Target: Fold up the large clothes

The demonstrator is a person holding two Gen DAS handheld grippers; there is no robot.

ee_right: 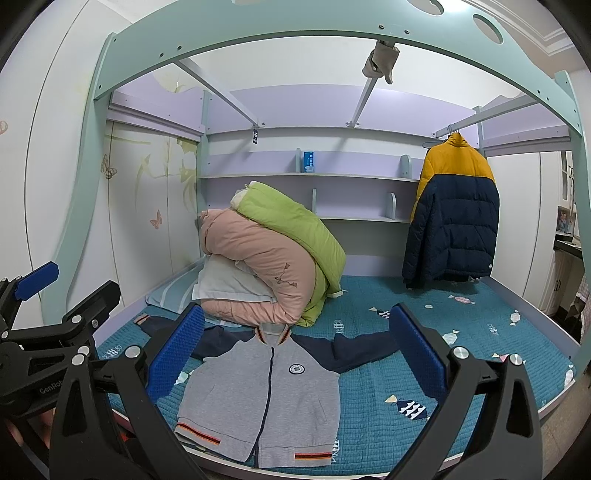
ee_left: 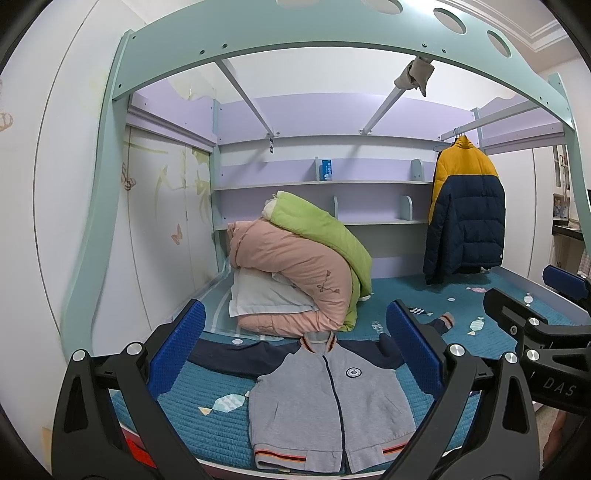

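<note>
Both wrist views look from the bed's (ee_left: 207, 417) foot toward the shelves (ee_right: 310, 177), side by side.

Both views are evenly lit by soft, diffuse indoor light, with faint shadows and no glare. Focus is sharp throughout. Strong fisheye distortion bows the bed frame (ee_left: 295, 33), and black vignetting fills the corners.

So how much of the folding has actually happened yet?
Only the laying out looks done: the grey jacket lies flat and zipped on the blue bed cover, navy sleeves spread wide. Nothing is in hand; the left hand-held gripper and right hand-held gripper are open, above the jacket's near edge. Every fold is left. The puffer coat hangs on its rail.
</note>
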